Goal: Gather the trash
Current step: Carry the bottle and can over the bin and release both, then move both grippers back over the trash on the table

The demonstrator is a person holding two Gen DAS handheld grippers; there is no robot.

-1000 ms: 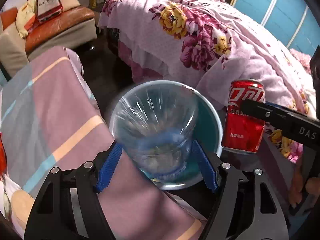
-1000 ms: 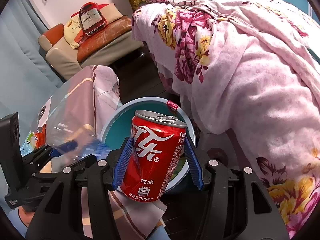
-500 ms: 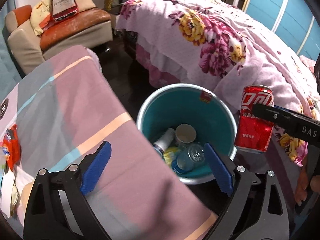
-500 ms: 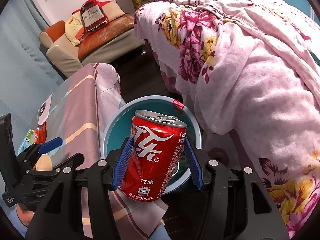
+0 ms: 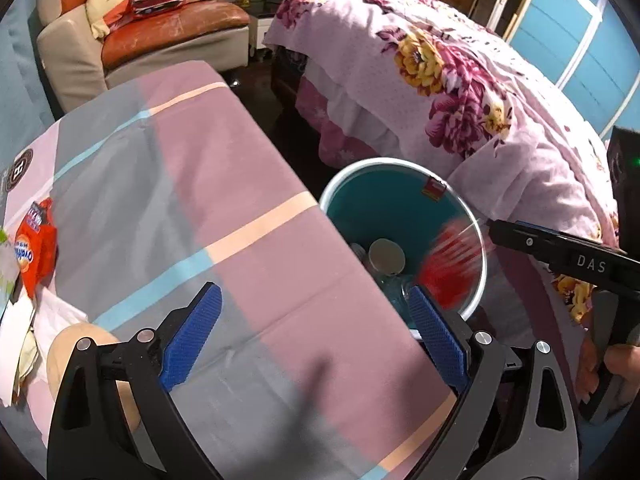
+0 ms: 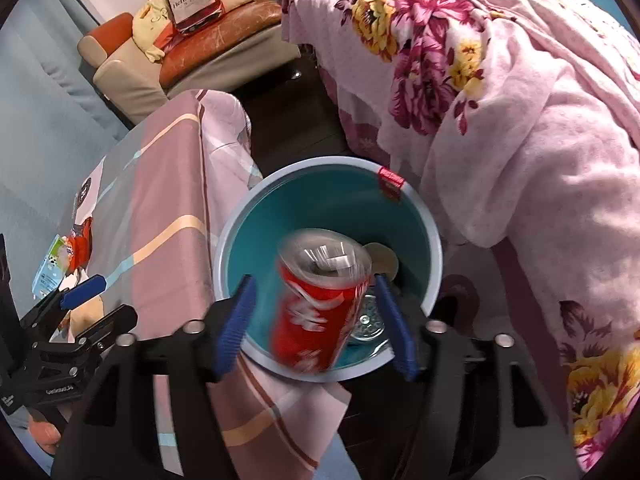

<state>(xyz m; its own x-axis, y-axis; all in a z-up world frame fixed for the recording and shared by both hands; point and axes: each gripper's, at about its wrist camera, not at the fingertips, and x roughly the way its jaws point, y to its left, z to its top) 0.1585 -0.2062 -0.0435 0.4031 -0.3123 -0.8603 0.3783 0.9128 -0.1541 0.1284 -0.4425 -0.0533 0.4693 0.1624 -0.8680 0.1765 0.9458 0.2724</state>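
Two things could go wrong from this point. One: the red can [image 6: 320, 304] is tilted and blurred between my right gripper [image 6: 316, 320] pads, apparently dropping, and it hangs over the near edge of the teal bin [image 6: 240, 248]; I judge it could clip that rim and bounce onto the dark floor instead of landing inside. Two: the striped cloth [image 5: 224, 184] on the table hangs just beside the bin's rim, so the can could catch on the fabric.

My right gripper is spread wide, its blue pads clear of the can on both sides, so it grips nothing. In the left wrist view the can shows only as a red smear [image 5: 452, 268] against the bin's inner wall. My left gripper [image 5: 316, 332] is also wide open and empty, hovering above the cloth near the bin. Inside the bin lie a clear bottle [image 6: 368, 324] and a round lid-like piece [image 5: 387, 256]. More litter, an orange packet [image 5: 36, 252], sits on the table's far left
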